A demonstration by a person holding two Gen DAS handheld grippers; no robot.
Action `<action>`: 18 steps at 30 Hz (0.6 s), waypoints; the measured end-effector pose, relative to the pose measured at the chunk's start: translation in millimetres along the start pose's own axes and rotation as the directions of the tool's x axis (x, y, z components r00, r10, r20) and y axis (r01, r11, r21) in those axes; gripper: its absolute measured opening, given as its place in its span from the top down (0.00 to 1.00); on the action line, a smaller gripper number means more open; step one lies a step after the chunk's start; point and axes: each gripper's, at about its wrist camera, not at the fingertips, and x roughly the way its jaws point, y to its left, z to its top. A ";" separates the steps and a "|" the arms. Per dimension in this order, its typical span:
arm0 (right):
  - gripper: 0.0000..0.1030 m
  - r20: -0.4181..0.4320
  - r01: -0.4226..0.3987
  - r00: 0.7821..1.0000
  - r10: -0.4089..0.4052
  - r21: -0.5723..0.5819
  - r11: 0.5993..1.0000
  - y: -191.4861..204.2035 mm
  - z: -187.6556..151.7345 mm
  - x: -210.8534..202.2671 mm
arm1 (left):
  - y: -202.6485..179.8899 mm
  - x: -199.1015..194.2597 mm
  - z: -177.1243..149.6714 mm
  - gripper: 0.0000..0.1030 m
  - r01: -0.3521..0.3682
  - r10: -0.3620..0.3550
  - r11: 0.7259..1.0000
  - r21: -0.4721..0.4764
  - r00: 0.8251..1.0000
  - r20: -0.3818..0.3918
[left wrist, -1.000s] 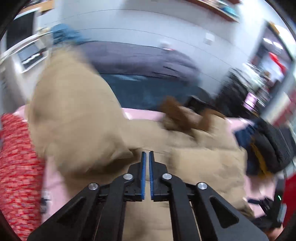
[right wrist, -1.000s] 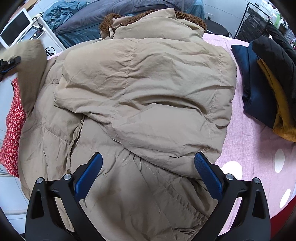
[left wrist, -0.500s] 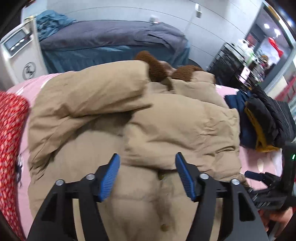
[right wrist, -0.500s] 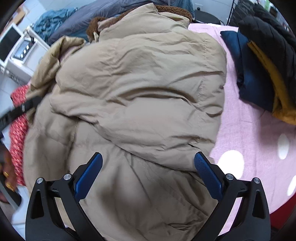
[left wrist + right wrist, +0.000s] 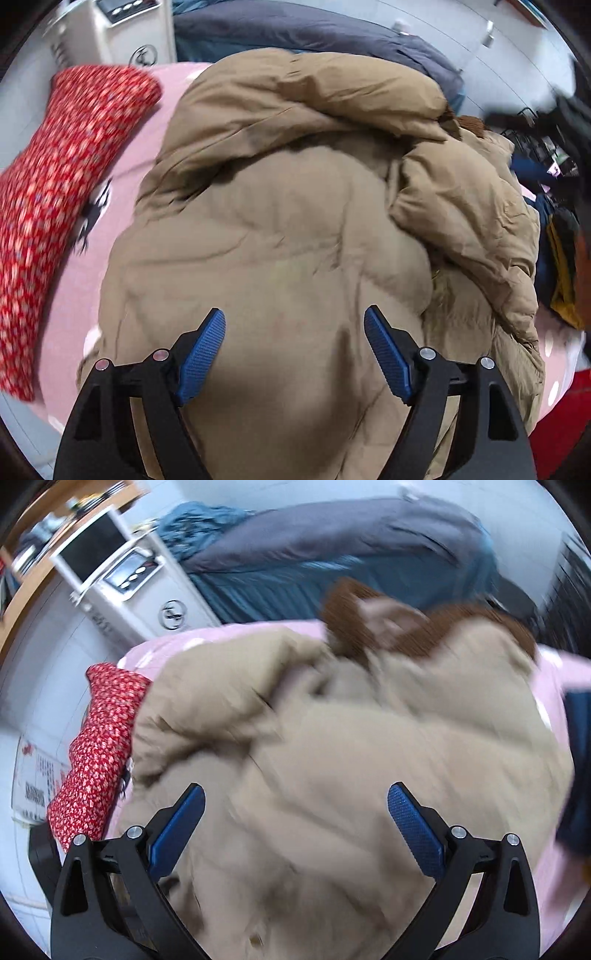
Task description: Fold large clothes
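Note:
A large tan padded jacket (image 5: 295,236) with a brown fleece collar (image 5: 354,620) lies on a pink dotted cover (image 5: 74,295). Both sleeves are folded in over its body. My left gripper (image 5: 295,350) is open and empty, just above the jacket's lower part. My right gripper (image 5: 295,830) is open and empty, above the jacket's lower middle; the right wrist view is motion-blurred. The jacket (image 5: 369,775) fills most of that view.
A red flowered cloth (image 5: 62,192) lies left of the jacket, also in the right wrist view (image 5: 99,749). Dark blue, black and yellow clothes (image 5: 557,266) are piled at the right. A white appliance (image 5: 129,579) and a grey-blue bed (image 5: 332,546) stand behind.
The left gripper let go of the left sleeve, which now lies across the jacket, then opened wider and moved down toward the hem. The right gripper stayed open and swung lower and leftward.

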 end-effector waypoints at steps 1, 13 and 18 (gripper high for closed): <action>0.05 0.004 -0.005 1.000 0.005 -0.020 1.000 7.3 9.3 5.8 | 3.7 -1.2 -3.3 0.26 -0.008 0.008 1.000 -0.005 1.000 0.001; 0.84 -0.095 -0.144 0.985 0.144 0.012 0.990 28.9 61.7 67.4 | 7.2 -2.3 3.5 0.25 -0.038 0.038 0.999 0.007 0.999 -0.004; 0.94 0.039 -0.156 0.987 0.158 -0.064 0.986 30.6 39.3 4.1 | 9.0 -0.9 13.5 0.25 -0.041 0.041 0.999 0.009 0.999 -0.005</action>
